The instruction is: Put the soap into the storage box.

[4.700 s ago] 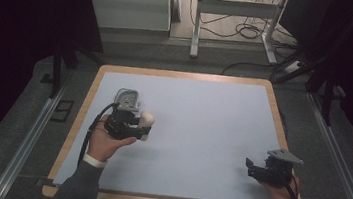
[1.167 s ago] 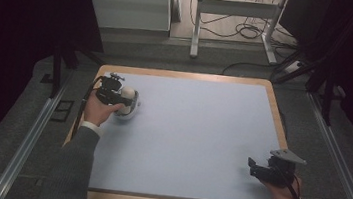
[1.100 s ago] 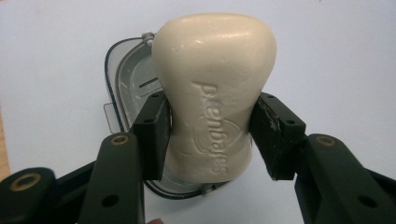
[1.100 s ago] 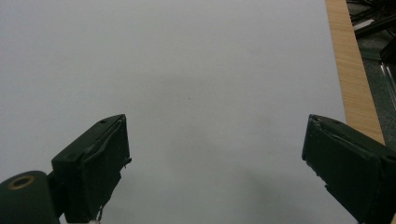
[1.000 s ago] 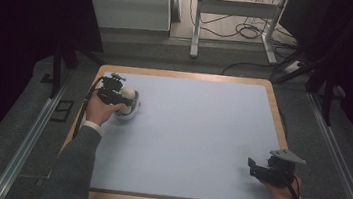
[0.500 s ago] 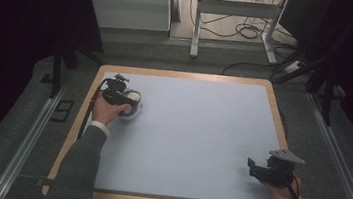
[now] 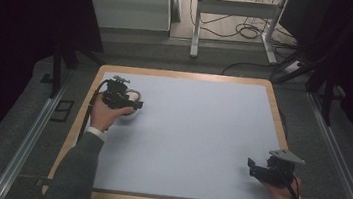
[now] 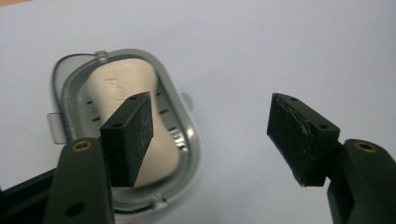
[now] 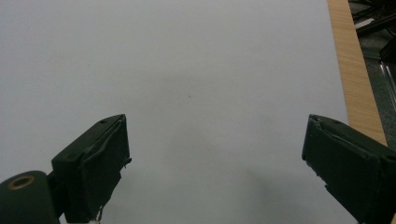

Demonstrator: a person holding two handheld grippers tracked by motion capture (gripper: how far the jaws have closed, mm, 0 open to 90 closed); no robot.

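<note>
The table point(image 7: 189, 146) lies wide and bare under me, its pale mat ringed by a wooden border point(image 7: 187, 74). My soap dish point(image 8: 70, 88) sits near the far left corner of that mat, close to the border, with the cream bar of soap point(image 8: 126, 93) lying inside it. My left gripper point(image 8: 210, 135) hangs just above the dish; its jaws have just been opening and now stand apart with nothing between them, one pad point(image 8: 133, 133) over the bar but not pressing on it. I judge this the letting-go step: dish and soap are set down, and the next move calls for lifting straight up and drawing back toward me without clipping the dish's rim. My right gripper point(image 9: 215, 163) rests near the near right corner, jaws spread wide on nothing, the border point(image 9: 355, 70) just beside it. Between the two lies plenty of open mat; the tight spots are the left border by the dish and the right border by my idle claw
</note>
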